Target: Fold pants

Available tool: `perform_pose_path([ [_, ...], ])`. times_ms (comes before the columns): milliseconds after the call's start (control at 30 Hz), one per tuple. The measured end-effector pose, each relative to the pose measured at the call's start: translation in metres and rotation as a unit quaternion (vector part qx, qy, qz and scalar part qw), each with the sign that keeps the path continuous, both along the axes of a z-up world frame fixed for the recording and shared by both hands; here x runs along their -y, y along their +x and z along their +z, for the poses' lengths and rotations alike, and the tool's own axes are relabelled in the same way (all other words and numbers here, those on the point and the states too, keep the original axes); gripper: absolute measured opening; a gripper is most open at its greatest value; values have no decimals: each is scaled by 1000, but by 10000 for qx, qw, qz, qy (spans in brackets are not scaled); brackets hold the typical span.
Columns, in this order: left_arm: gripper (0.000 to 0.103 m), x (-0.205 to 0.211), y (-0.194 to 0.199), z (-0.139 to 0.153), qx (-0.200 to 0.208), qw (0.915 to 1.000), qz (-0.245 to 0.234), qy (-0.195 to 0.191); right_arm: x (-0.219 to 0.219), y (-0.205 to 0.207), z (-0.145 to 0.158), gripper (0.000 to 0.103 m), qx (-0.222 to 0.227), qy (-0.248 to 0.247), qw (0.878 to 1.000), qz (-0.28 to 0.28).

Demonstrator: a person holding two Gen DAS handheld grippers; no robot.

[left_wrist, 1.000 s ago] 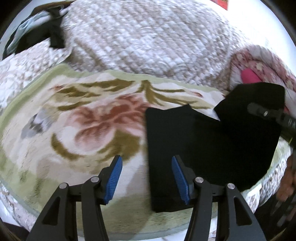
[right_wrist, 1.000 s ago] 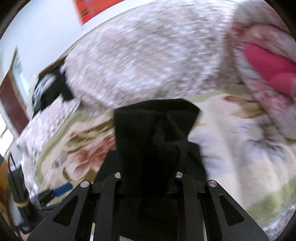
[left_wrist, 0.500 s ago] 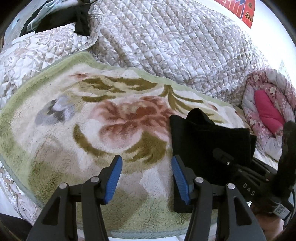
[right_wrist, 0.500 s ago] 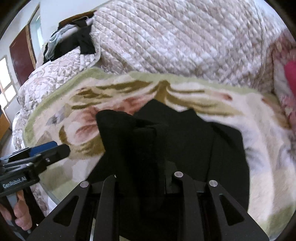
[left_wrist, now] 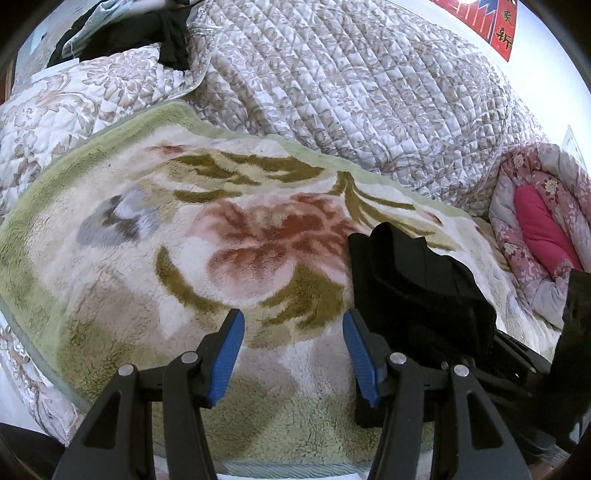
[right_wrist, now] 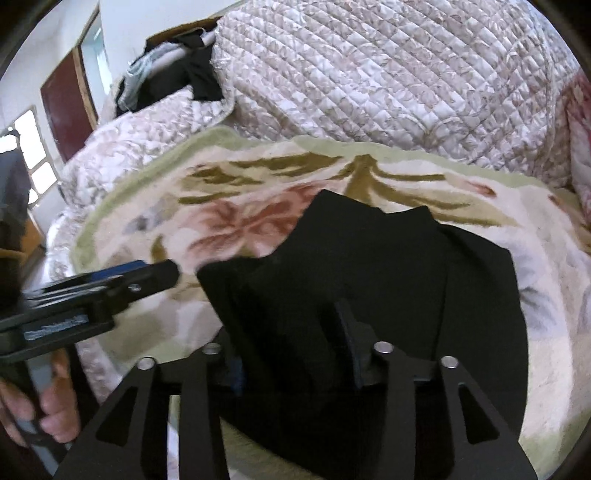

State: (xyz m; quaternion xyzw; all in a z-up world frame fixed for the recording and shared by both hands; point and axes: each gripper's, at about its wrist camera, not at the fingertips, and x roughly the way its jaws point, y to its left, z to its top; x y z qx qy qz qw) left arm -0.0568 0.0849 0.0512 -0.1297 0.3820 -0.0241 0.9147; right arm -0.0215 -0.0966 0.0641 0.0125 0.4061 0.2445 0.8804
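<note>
The black pants (left_wrist: 413, 288) lie folded in a thick stack on the floral fleece blanket (left_wrist: 155, 280), right of centre. My left gripper (left_wrist: 291, 350) stands open just left of the stack, with only blanket between its blue pads (left_wrist: 225, 354). Its right finger sits against the pants' left edge. In the right wrist view, the pants (right_wrist: 388, 258) fill the middle. My right gripper (right_wrist: 291, 339) is low over their near end with its jaws opening, and a fold of black cloth stands between the spread fingers (right_wrist: 347, 332). Beside it on the left is the left gripper (right_wrist: 110, 291), held by a hand (right_wrist: 48, 406).
A bulky quilted cover (left_wrist: 351, 92) rises behind the blanket. A pink flowered quilt (left_wrist: 535, 229) lies at the right. Dark clothes (left_wrist: 122, 33) are piled at the back left. The blanket's near edge (left_wrist: 258, 465) runs close under the grippers. A door and window (right_wrist: 55, 122) show far left.
The right gripper came down with the lifted pants fold onto the stack, and its fingers have spread apart from the cloth. The left gripper shifted a little and stayed open.
</note>
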Motion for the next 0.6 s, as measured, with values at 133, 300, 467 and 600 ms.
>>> perform_pose_path([
  [133, 58, -1, 1, 0, -1, 10000, 42, -1, -2, -14, 10, 56, 11, 276, 9991, 322],
  [300, 58, -2, 2, 0, 11, 10000, 25, 0, 1, -27, 23, 58, 167, 597, 9958, 677],
  [467, 58, 2, 1, 1, 112, 9999, -63, -13, 39, -25, 20, 43, 270, 607, 9977, -123],
  [600, 58, 16, 0, 5, 302, 9991, -294, 11, 47, -9, -15, 26, -474, 186, 9984, -241],
])
